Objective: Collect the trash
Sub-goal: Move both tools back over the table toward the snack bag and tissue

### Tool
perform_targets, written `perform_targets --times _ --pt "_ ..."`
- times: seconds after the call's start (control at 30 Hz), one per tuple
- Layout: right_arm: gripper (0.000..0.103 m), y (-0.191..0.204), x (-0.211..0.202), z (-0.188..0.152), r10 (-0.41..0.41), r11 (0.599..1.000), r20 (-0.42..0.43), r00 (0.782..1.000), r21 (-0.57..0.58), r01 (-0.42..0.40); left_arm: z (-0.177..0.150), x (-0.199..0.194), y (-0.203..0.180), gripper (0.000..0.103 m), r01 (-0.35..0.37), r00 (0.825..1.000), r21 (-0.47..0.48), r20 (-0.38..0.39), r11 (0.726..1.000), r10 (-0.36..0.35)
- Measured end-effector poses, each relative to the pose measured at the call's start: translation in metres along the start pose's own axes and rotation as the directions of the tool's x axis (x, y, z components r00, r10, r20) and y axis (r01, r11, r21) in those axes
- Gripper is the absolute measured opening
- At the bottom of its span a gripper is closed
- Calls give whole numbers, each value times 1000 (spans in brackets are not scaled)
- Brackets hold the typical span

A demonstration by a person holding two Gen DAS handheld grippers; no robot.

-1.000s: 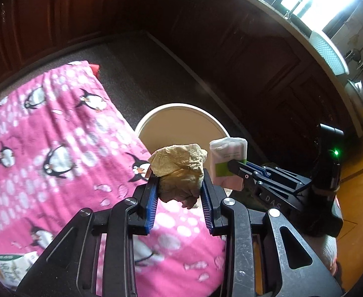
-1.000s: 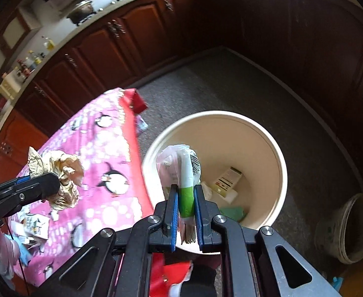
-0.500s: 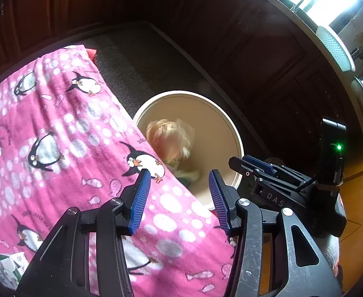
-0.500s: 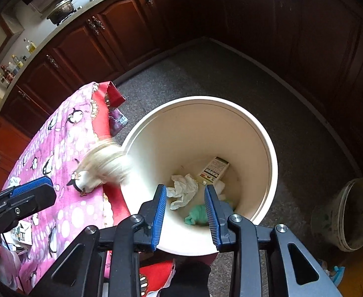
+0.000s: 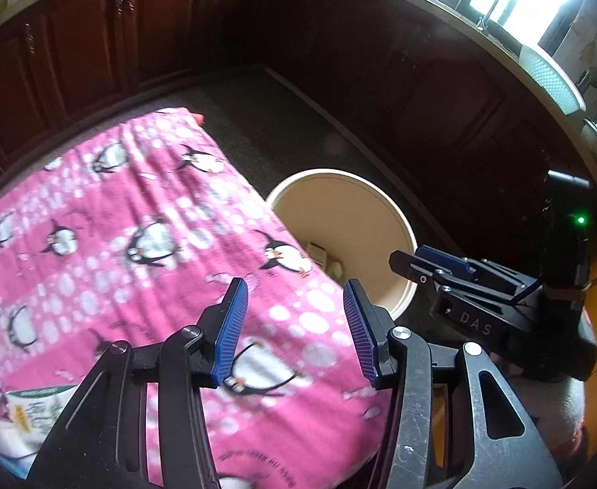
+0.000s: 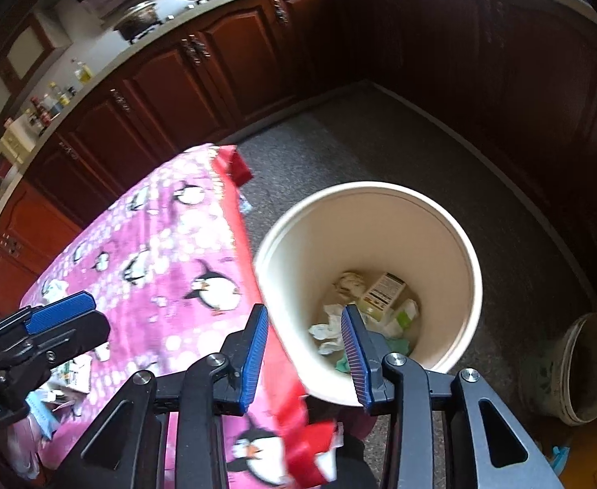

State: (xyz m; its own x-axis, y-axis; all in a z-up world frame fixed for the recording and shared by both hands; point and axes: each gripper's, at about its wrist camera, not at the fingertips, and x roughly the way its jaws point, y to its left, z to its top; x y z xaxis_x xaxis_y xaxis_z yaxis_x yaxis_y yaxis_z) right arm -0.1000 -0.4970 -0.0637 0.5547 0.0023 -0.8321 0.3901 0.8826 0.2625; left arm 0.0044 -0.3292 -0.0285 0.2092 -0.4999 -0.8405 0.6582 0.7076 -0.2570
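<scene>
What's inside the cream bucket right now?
In the bucket: a printed carton, a crumpled brown wad, white tissue and green scraps. The right gripper's fingers hide its near part.

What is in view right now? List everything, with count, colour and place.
Bucket: one, cream, on the floor beside the table.
Trash in the bucket: several pieces, including a small printed carton and white crumpled paper, at the bottom.
Blanket: one, pink with penguins, covering the table.
Wrappers: a few, white and green, on the blanket's near left edge.
Old tub: one, grey, on the floor, far right.
Cabinets: dark wood, along the walls.
Left gripper: open, empty, over the blanket.
Right gripper: open, empty, above the bucket's near rim.
</scene>
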Motion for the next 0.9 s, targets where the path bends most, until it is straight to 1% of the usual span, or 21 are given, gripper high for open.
perform_targets --times 0.2,0.43,0.63,0.73,0.8,0.9 --pt "39 40 -8 -1 65 997 20 998 -51 -64 -15 -31 23 47 -61 997 -26 34 998 62" --pt "41 86 -4 -9 112 986 -1 994 -124 -112 -24 -50 51 47 -103 992 -85 58 991 109" --pt "43 119 -3 -16 152 974 -19 988 -165 -153 -36 -75 79 47 -106 991 -139 65 985 116" --pt "43 134 1 -20 179 966 -43 983 -184 -184 -40 -89 95 53 -93 992 -173 66 981 106" --pt "43 145 4 -22 201 958 -61 978 -194 -209 -42 -104 111 53 -76 994 -198 64 977 90" --pt "44 161 9 -25 227 948 -85 970 -209 -240 -45 -124 133 54 -104 990 -216 71 971 122"
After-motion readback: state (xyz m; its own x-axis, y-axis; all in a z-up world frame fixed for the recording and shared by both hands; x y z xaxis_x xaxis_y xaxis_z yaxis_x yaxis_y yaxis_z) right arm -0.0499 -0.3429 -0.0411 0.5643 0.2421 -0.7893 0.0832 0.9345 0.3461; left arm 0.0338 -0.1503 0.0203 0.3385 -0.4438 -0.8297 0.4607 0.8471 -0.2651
